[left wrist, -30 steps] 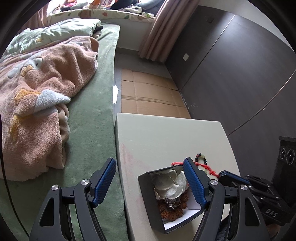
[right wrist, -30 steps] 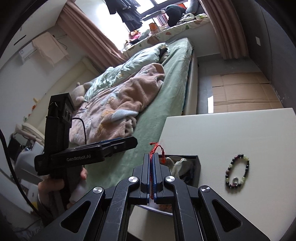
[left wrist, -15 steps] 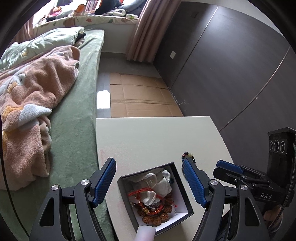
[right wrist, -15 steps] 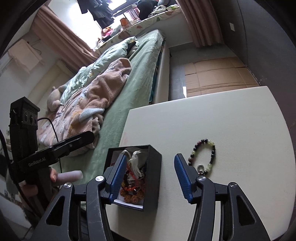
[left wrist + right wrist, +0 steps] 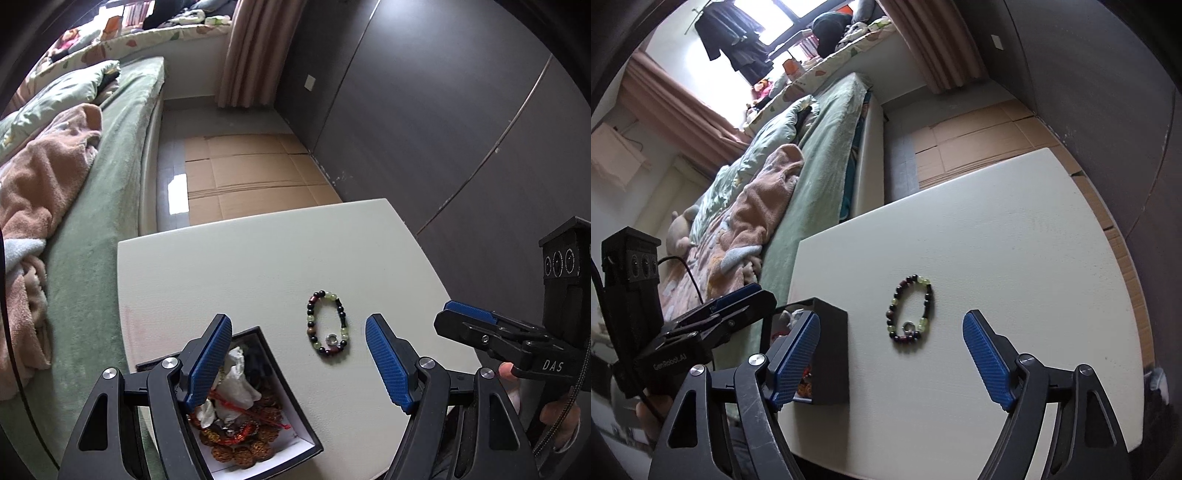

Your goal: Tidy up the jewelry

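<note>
Both grippers hang with jaws released and empty above a pale counter [image 5: 258, 258] beside a bed, the left gripper [image 5: 299, 360] over the counter's near left corner, the right gripper [image 5: 892, 354] just beside it. At that corner sits a black jewelry box [image 5: 303, 428], open and already crowded with brown beads, red cord [image 5: 236, 404] and crumpled white tissue [image 5: 236, 380]. The box stands very close to the near edge; a nudge from either gripper's left finger, which hangs right at it, could likely tip it off the counter. Farther in, near the counter's middle and apart from the box, a beaded bracelet [image 5: 911, 309] of dark and pale green beads with a small metal ring lies flat in a loop. A grip on only one side of the loop may let the beads roll or slip free, and the heaped tissue may leave little room to seat it. Nothing lies between bracelet and box. Beyond the far edge are flattened cardboard [image 5: 251, 177] on the floor, the green bed [image 5: 820, 140] with a peach blanket [image 5: 40, 184], and a dark wardrobe wall [image 5: 424, 110].
</note>
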`<state>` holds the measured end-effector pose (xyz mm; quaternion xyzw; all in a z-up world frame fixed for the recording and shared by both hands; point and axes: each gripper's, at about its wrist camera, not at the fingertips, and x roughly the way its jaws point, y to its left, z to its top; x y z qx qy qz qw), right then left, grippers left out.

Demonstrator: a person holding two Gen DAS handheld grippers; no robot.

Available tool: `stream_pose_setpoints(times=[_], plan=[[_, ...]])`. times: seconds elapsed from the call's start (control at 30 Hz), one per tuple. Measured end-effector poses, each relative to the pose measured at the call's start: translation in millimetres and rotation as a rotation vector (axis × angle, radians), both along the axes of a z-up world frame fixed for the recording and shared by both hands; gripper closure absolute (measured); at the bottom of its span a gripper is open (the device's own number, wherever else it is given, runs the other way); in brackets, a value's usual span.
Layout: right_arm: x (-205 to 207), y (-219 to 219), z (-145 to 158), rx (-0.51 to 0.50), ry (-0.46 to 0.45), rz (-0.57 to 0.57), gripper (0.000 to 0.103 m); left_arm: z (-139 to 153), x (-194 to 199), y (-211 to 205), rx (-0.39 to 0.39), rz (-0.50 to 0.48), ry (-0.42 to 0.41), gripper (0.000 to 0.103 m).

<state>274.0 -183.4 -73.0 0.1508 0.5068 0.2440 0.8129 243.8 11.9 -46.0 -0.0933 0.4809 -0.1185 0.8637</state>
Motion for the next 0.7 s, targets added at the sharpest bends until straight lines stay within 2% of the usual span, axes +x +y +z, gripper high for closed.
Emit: stream_pose_setpoints(times=[0.17, 0.23, 0.3, 0.43, 0.57, 0.7], plan=[[0, -28, -3, 0.024, 0.02, -0.047, 0.023, -9, 8, -29, 0.029, -0.041, 0.013, 0.029], [1, -38, -5, 0.026, 0.029, -0.073, 0.023, -13, 12, -39, 0.035, -0.056, 0.024, 0.034], [3, -50, -8, 0.035, 0.041, -0.105, 0.023, -18, 17, -49, 0.044, -0.074, 0.043, 0.043], [6, -73, -12, 0.05, 0.055, -0.165, 0.023, -29, 27, -68, 0.07, -0.095, 0.076, 0.052], [10, -86, -18, 0.012, 0.077, -0.213, 0.023, -46, 36, -82, 0.115, -0.104, 0.124, 0.063], [11, -94, -20, -0.041, 0.079, -0.241, 0.023, -64, 48, -91, 0.156, -0.107, 0.173, 0.067]])
